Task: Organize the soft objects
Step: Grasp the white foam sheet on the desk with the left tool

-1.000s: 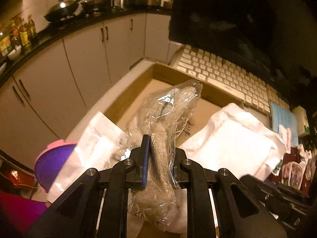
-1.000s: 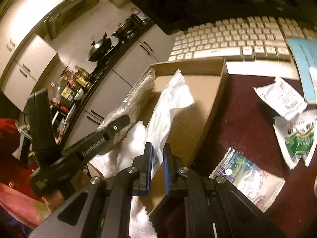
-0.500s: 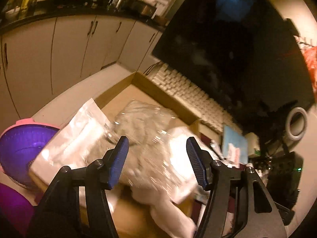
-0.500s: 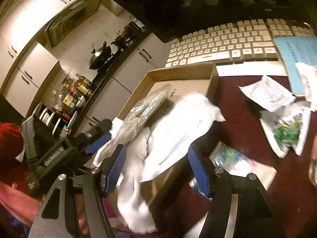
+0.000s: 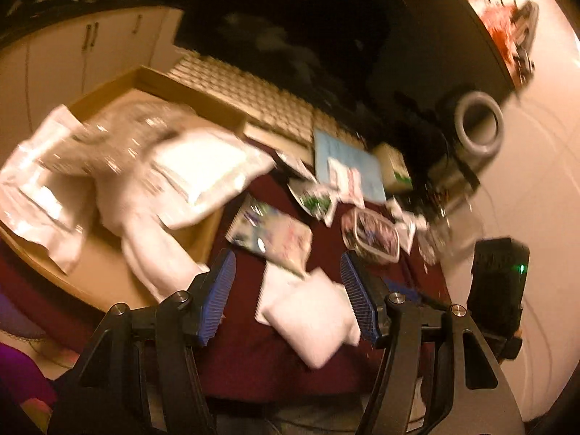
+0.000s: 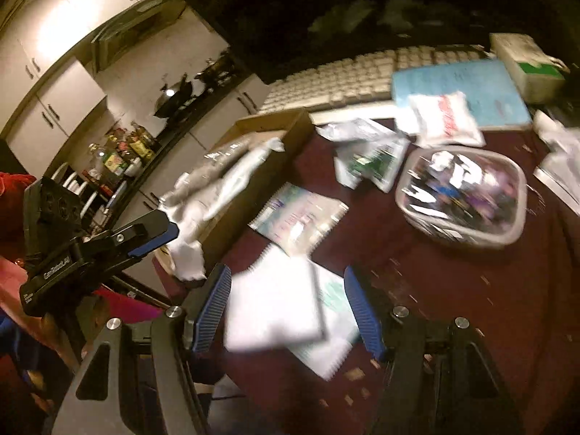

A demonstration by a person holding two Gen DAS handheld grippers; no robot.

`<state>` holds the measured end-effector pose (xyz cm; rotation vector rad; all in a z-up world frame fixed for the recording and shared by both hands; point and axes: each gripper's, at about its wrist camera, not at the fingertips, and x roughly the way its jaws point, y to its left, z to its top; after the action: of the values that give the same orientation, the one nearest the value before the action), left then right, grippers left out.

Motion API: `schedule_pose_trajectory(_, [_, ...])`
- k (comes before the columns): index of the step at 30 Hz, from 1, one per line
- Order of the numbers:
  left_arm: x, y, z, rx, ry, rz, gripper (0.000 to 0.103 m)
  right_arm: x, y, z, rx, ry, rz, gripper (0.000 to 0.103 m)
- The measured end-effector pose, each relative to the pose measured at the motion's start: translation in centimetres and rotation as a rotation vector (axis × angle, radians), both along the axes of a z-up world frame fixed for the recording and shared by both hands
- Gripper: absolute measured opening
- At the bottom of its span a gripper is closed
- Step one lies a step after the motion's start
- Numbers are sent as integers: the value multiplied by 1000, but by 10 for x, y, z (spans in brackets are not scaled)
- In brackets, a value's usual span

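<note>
Overhead, dark maroon tabletop (image 6: 453,290), littered, beside pale kitchen cabinets (image 6: 61,98).

Box (image 5: 188,88): plain brown cardboard, matt. Bagged items (image 5: 119,134) in it: clear crinkly plastic film, glossy with glare spots. White towel (image 5: 159,253) draped over the near wall: soft matt cloth. Tabletop (image 6: 453,290): dark maroon, matt, speckled. Tub (image 6: 467,195) far right: translucent smooth plastic. Notebook (image 6: 301,214): glossy printed cover. Gripper pads (image 6: 214,304): blue ribbed rubber on matt black plastic arms, shiny metal screws.
</note>
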<state>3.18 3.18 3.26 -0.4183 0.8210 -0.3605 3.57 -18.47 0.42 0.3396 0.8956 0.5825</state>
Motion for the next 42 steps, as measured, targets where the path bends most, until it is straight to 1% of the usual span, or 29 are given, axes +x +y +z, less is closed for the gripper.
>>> schedule_pose_trajectory(1, [-1,-5,-5,1,11,-18,61,0,-4,-2,5,8,-10,65])
schedule_pose_trajectory(3, [0,-19,-12,20,35,-94,61,2,-12,-6,34,30,-27,65])
schedule_pose_trajectory(5, [2,-33,-20,61,77,-163,61,3,-21,-9,50,41,-56,65])
schedule_pose_trajectory(6, [5,-45,-23,89,79,-211,61,6,-23,-10,58,45,-62,65])
schedule_pose_trajectory(7, [7,-53,-24,121,74,-234,61,5,-25,-11,60,46,-63,65])
schedule_pose_trajectory(9, [13,-64,-24,198,50,-236,61,6,-25,-12,60,51,-69,65])
schedule_pose_trajectory(11, [20,-68,-26,244,48,-230,61,5,-23,-14,57,59,-48,65])
schedule_pose_trajectory(12, [24,-70,-27,254,48,-237,61,5,-21,-15,54,65,-35,65])
schedule_pose_trajectory(13, [26,-72,-29,252,43,-264,61,5,-21,-17,54,68,-31,65])
schedule_pose_trajectory(14, [29,-76,-35,256,61,-310,61,4,-22,-18,56,73,-31,65])
schedule_pose_trajectory(16, [30,-77,-43,270,99,-337,61,4,-24,-20,67,83,-41,65])
schedule_pose_trajectory(18, [27,-73,-44,252,105,-316,61,4,-25,-21,75,85,-40,65])
schedule_pose_trajectory(20, [25,-70,-43,237,128,-313,61,4,-25,-21,70,84,-40,65])
schedule_pose_trajectory(23, [16,-71,-38,243,123,-297,61,6,-25,-22,77,92,-40,65])
schedule_pose_trajectory(25, [11,-80,-37,275,109,-314,61,7,-25,-23,83,99,-45,65])
schedule_pose_trajectory(28, [3,-98,-40,377,94,-331,61,7,-25,-24,86,108,-50,65])
schedule_pose_trajectory(29, [1,-102,-41,397,80,-331,63,7,-25,-25,88,110,-51,65])
schedule_pose_trajectory(30, [1,-103,-43,400,72,-332,65,8,-25,-25,89,114,-50,65])
schedule_pose_trajectory(33, [0,-100,-46,357,57,-324,65,8,-24,-27,89,120,-52,65])
schedule_pose_trajectory(35, [-2,-98,-47,349,42,-314,64,8,-25,-27,85,118,-54,65])
schedule_pose_trajectory(37, [-8,-100,-46,361,11,-304,59,8,-26,-28,86,119,-58,65])
schedule_pose_trajectory(38, [-12,-100,-44,372,-14,-288,50,8,-26,-28,87,120,-61,65])
schedule_pose_trajectory(40, [-16,-98,-42,367,-21,-276,40,9,-27,-28,88,121,-64,65])
schedule_pose_trajectory(41, [-17,-97,-41,364,-23,-266,38,9,-27,-28,88,121,-64,65])
schedule_pose_trajectory(42, [-18,-96,-41,362,-22,-261,34,9,-26,-29,89,122,-63,65])
